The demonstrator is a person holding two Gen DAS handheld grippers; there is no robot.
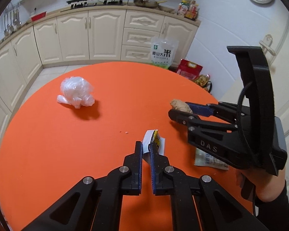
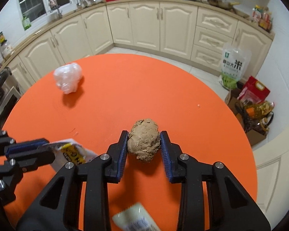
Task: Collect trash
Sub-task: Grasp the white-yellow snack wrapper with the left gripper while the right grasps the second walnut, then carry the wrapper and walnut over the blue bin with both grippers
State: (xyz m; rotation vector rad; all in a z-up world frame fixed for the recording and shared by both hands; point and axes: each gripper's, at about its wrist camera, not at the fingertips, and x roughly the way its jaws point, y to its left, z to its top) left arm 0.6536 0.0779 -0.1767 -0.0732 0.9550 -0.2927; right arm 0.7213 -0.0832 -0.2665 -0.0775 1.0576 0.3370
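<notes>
Cream cabinets (image 2: 144, 23) curve round a kitchen behind a round orange table (image 1: 106, 88). On it sits a crumpled plastic bag (image 1: 76, 92). The right gripper (image 2: 144, 140) clamps a brown lump (image 2: 144, 139); the left gripper (image 1: 146, 146) pinches a yellow-and-white packet (image 1: 154, 140). Another wrapper (image 2: 136, 219) lies blurred, partly hidden beneath the right gripper.

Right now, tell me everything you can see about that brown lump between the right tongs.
The brown lump looks like a knobbly piece of ginger root: tan, rough, flaky skin, roughly egg-shaped. It sits between the blue pads of the right tongs, which press both its sides, over the orange table. Nothing else touches it.
</notes>
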